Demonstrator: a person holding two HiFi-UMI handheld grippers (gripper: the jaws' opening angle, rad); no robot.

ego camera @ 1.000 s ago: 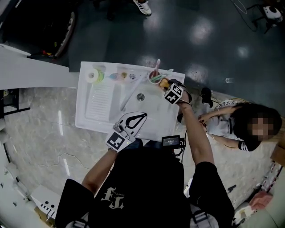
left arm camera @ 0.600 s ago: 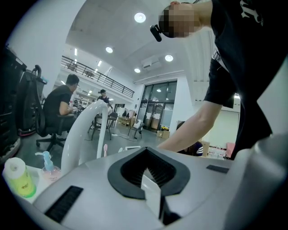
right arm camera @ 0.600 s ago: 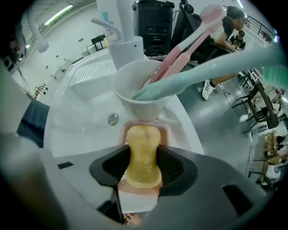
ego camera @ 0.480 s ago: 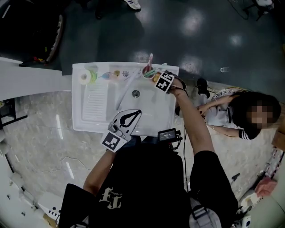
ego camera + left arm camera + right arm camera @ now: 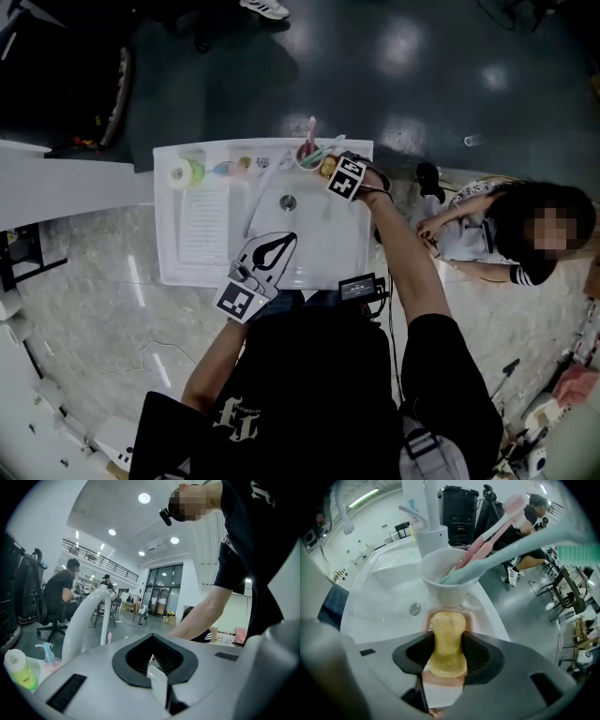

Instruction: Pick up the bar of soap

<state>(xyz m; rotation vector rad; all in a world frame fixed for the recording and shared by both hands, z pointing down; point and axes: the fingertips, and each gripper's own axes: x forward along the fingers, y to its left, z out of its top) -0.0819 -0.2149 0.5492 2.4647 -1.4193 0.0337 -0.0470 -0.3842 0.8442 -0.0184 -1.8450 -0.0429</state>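
A yellow bar of soap [image 5: 447,641] lies on a pink soap dish [image 5: 427,618] at the sink's back rim, just in front of a white cup [image 5: 447,581] with toothbrushes. My right gripper [image 5: 448,654] points steeply down over it, one jaw on each side of the bar. Its jaws have just been opening and stand open, with the soap between them on its dish. In the head view the right gripper [image 5: 330,170] sits by the cup [image 5: 307,157]. My left gripper [image 5: 287,239] hovers level over the sink's near edge, shut and empty, and shows its own closed jaws [image 5: 151,638].
The white sink [image 5: 178,262] has a ribbed drainboard at left, a drain [image 5: 289,202] and a long white faucet [image 5: 264,186]. A green bottle [image 5: 194,170] and small items line the back rim. A person [image 5: 487,244] sits on the floor to the right.
The right gripper has edged slightly closer to the cup and soap dish. The left gripper holds its place over the sink's near edge. The head view has shifted a little.
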